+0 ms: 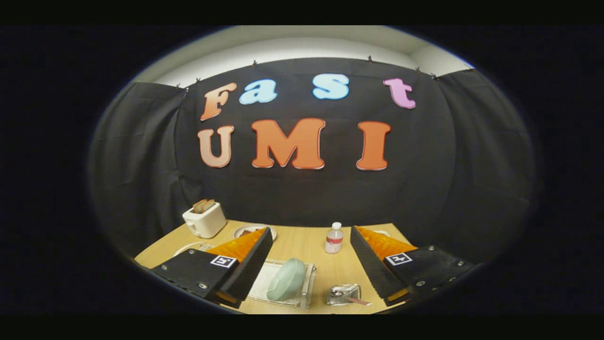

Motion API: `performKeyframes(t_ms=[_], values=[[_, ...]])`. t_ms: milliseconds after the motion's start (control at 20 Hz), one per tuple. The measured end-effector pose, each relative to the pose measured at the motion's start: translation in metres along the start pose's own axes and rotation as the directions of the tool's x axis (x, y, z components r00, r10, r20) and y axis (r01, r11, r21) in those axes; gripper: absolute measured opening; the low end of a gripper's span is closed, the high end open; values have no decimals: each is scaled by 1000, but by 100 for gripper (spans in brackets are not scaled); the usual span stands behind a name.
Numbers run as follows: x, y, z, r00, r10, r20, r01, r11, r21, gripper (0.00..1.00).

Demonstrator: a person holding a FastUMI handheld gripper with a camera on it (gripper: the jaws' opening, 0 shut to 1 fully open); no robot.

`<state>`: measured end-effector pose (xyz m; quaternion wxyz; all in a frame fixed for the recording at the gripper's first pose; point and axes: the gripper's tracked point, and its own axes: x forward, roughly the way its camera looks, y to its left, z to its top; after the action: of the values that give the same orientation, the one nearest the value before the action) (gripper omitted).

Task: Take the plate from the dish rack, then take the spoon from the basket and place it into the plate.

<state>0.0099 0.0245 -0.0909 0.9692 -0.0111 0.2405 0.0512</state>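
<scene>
A pale green plate (286, 279) stands on edge in a clear dish rack (309, 283) on the wooden table, low between my fingers and nearer the left one. To the rack's right sits a small metal basket (340, 293) with a spoon (356, 299) in it, its handle sticking out toward the right finger. My gripper (311, 241) hovers above the table, open wide, with nothing between its fingers.
A white toaster (205, 220) with bread slices stands at the table's back left. A plate with food (247, 231) lies beside it, partly behind my left finger. A small water bottle (334, 238) stands beyond the basket. Another white dish (193, 247) lies left of the left finger.
</scene>
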Motion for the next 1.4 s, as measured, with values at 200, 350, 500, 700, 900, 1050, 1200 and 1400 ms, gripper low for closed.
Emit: performKeyframes(t_ms=[200,350,500,700,900,1050,1200,1400], values=[[21,5,-37,986,13,-164,-9,1000,23,97],[31,7,-61,962,35,-270,-31,999,22,97],[41,12,-92,916,59,-396,-37,997,64,97],[51,21,-130,843,76,-533,-47,997,66,94],[55,31,-168,748,79,-659,-43,997,71,86],[62,37,-188,699,73,-711,7,994,108,77],[66,41,-203,662,38,-748,33,996,79,65],[70,40,-213,634,-48,-772,97,995,17,35]])
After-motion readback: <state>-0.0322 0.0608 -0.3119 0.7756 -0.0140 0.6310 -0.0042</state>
